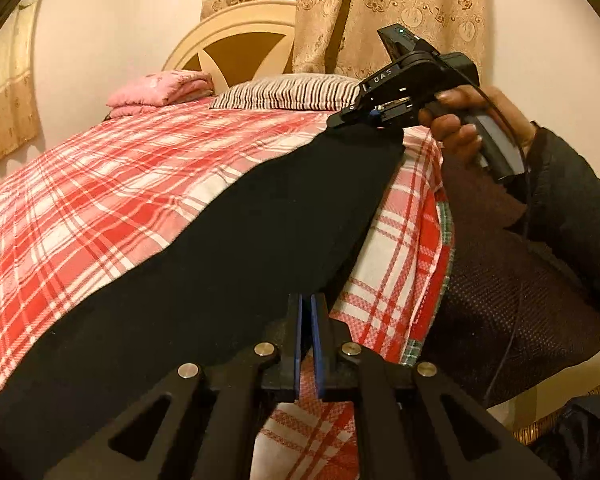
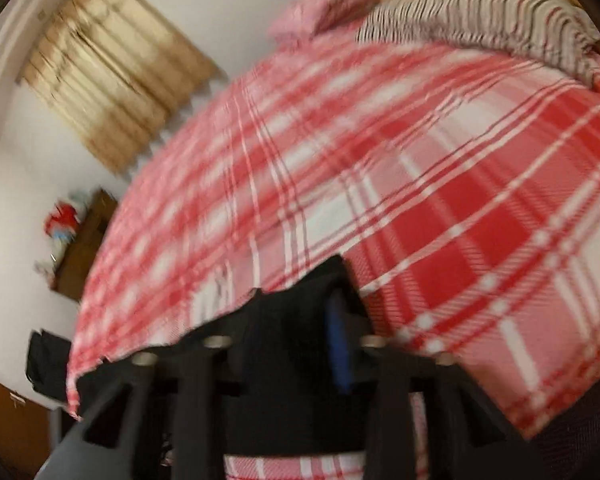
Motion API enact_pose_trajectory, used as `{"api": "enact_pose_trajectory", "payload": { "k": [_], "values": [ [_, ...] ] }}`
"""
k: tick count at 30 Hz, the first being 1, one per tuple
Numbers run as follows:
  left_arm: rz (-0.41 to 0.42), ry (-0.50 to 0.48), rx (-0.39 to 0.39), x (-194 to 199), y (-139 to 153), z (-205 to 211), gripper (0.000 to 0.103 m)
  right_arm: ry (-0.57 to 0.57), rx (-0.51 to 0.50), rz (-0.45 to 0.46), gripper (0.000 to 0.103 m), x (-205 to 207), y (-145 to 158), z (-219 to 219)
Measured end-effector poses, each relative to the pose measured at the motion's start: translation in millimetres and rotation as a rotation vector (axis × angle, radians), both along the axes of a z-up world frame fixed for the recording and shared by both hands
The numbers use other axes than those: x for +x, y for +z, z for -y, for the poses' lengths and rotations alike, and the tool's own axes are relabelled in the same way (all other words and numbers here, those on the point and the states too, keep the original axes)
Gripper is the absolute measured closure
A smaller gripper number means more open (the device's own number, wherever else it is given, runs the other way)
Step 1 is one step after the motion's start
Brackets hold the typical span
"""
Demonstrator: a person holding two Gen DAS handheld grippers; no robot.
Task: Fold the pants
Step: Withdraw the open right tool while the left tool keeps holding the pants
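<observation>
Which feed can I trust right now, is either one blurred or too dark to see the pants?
Left wrist view: sharp, warm indoor light, fisheye bending at the edges; the black pants read as a flat dark mass with little fold detail on the plaid bedcover. Right wrist view: smeared by motion blur, the right gripper and the dark cloth at it merge.

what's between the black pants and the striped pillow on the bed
Only bare red plaid bedcover lies between the black pants and the striped pillow, seen in the left wrist view.
</observation>
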State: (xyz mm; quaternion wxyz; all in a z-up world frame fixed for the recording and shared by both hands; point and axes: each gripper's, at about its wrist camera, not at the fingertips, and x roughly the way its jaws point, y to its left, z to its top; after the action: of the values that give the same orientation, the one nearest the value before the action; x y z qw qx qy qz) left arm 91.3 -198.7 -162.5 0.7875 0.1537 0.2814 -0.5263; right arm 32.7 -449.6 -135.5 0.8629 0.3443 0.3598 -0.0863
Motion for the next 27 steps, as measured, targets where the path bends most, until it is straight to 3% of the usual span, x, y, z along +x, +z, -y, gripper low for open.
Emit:
{"api": "enact_pose_trajectory", "payload": {
  "k": [5,7,9,11,12,13,16,19,25,27],
  "values": [
    [-0.070,0.001,0.058,11,-20,7,0.097,0.028,-0.077,0.138,0.094,-6,22,-13],
    [-0.054,0.002,0.055,8,-22,7,0.095,0.036,-0.122,0.193,0.094,-15,31,-17],
    [-0.053,0.002,0.061,8,-21,8,0.095,0.002,-0.222,0.169,0.090,-23,30,-22],
    [-0.055,0.006,0.061,8,-19,7,0.094,-0.102,-0.325,0.029,0.068,-19,17,-12],
    [-0.050,0.010,0.059,7,-17,6,0.094,-0.128,-0.327,0.000,0.045,-17,12,-8],
    [-0.038,0.017,0.054,5,-14,3,0.094,-0.170,-0.272,0.008,0.040,-24,3,3],
    [0.011,0.044,0.025,1,-3,-5,0.094,-0.226,-0.168,0.066,0.040,-44,-3,18],
    [0.044,0.135,0.052,7,-4,-8,0.093,-0.201,-0.205,0.108,0.040,-50,12,7],
    [-0.013,0.246,0.095,28,-16,-20,0.092,0.024,-0.208,0.202,0.040,-32,31,-44],
    [-0.027,0.258,0.106,31,-18,-23,0.083,0.092,-0.195,0.189,0.039,-22,22,-60]
  ]
}}
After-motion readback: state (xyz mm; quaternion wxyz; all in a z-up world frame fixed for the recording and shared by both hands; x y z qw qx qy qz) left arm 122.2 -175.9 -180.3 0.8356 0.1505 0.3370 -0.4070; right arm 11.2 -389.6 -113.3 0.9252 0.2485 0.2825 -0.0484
